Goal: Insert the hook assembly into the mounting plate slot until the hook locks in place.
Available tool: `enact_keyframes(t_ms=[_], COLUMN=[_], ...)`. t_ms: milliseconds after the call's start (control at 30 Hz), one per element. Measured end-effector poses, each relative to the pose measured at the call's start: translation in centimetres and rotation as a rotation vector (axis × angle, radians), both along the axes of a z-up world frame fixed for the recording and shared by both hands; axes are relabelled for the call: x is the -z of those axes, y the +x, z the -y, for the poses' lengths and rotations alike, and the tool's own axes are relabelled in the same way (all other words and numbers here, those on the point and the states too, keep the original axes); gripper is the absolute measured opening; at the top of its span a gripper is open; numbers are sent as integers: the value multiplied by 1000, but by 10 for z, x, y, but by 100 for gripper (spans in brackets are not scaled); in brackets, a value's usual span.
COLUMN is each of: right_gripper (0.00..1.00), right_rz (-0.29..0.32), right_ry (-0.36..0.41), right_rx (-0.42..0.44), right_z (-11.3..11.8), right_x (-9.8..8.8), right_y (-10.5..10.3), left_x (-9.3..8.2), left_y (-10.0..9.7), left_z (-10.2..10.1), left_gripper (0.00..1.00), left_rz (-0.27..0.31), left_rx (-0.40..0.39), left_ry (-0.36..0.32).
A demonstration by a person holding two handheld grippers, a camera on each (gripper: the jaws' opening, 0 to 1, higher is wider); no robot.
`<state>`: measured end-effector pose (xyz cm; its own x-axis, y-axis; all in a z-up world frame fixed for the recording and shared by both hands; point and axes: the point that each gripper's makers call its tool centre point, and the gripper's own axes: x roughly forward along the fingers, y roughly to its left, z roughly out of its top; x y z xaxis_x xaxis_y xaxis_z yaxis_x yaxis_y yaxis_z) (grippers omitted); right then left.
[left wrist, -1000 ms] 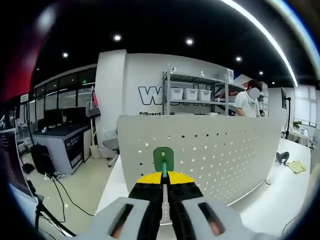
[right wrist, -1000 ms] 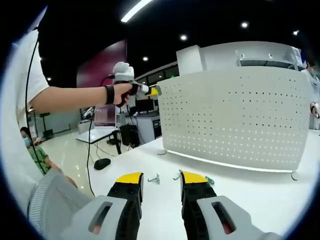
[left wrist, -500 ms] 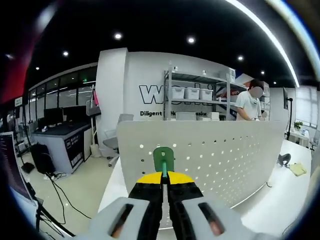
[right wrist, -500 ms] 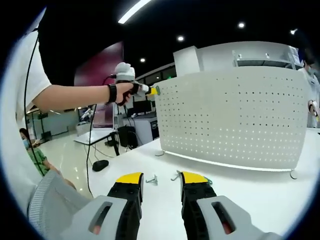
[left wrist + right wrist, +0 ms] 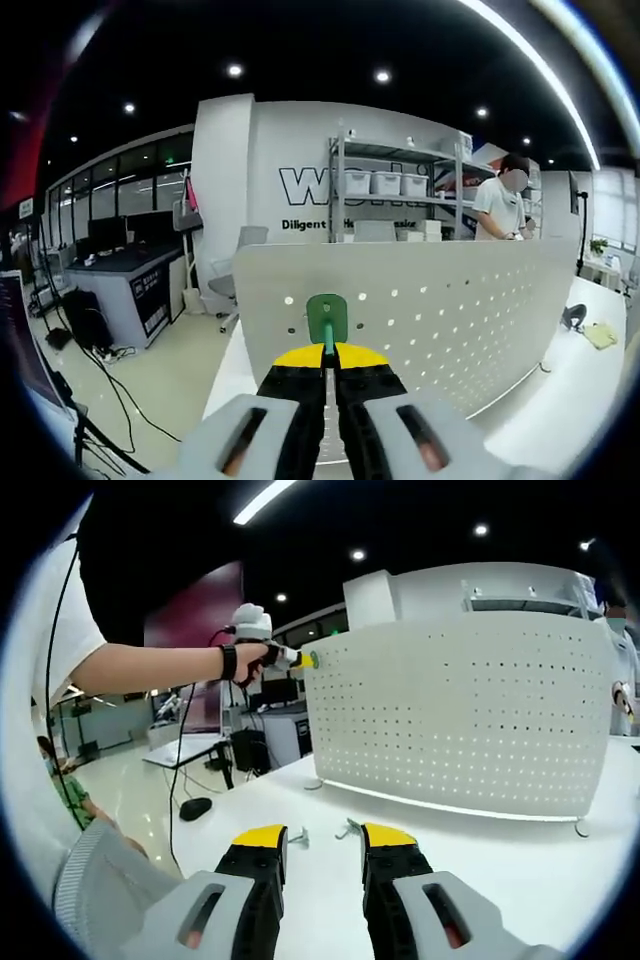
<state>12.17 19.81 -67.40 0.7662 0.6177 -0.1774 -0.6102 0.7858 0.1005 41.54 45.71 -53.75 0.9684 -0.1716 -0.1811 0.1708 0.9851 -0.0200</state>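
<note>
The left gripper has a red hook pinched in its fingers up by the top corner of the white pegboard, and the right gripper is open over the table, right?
Nearly. The hook is green, not red, as the left gripper view shows. The rest holds: the left gripper pinches it at the upper corner of the white perforated metal pegboard, and the right gripper hangs open over the white table.

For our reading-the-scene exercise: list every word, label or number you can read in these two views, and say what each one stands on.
"W" then part of a round letter: large dark lettering on the white wall; the shelf hides the rest.
"Diligent": small dark line under it on the same wall; its later words are cut by the shelf and too blurred to read.
Pegboard, green hook, both grippers: no readable text.
</note>
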Motion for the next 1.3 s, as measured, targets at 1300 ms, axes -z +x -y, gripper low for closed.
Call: enact_keyframes(t_ms=[1300], right_gripper=[29], right_rz=[-18], right_ry=[1], right_rx=[15], right_z=[4], right_x=[6], right_y=[0], left_x=[-1], left_y=[13], left_z=[2], left_gripper=[2], left_rz=[-18], left_rx=[-2], left_ry=[-10])
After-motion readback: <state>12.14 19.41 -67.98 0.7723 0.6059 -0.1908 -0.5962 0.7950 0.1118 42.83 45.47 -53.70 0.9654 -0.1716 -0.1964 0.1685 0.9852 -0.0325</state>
